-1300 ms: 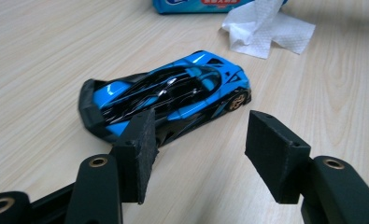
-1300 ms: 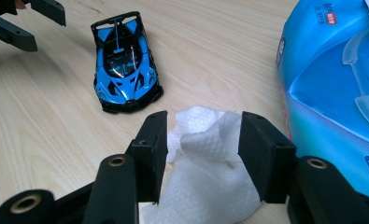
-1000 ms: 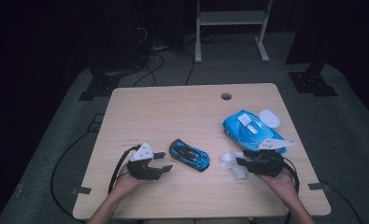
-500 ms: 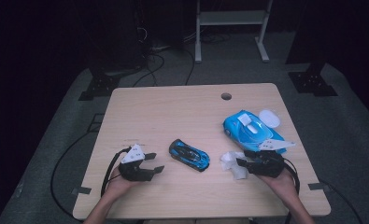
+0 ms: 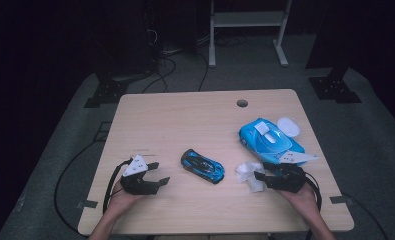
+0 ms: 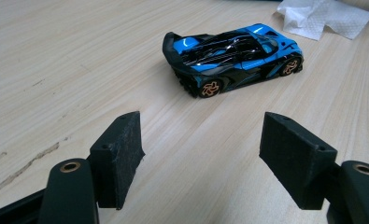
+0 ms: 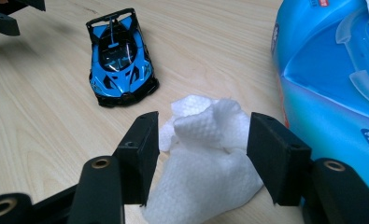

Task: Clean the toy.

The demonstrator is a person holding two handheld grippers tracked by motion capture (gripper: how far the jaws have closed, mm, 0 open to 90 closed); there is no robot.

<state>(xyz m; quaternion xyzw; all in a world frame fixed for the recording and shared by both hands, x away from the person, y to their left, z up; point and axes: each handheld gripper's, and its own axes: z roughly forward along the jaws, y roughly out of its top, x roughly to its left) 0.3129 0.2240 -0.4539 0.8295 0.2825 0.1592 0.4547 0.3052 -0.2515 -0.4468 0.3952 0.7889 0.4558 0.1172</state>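
High view: one blue toy car, one crumpled wipe and one wipes pack are counted on the table. The left gripper has just been opening with nothing between its jaws. The right gripper has just been opening around the wipe, with the pads seen spread beside it, not pressing.

glossy toy car, embossed paper wipe, woodgrain table

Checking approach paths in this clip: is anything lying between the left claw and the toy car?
Nothing visible. In the left gripper view, only bare table lies between the open left claw and the blue toy car. The white wipe sits beyond the car, between the right claw's jaws, not pressed.
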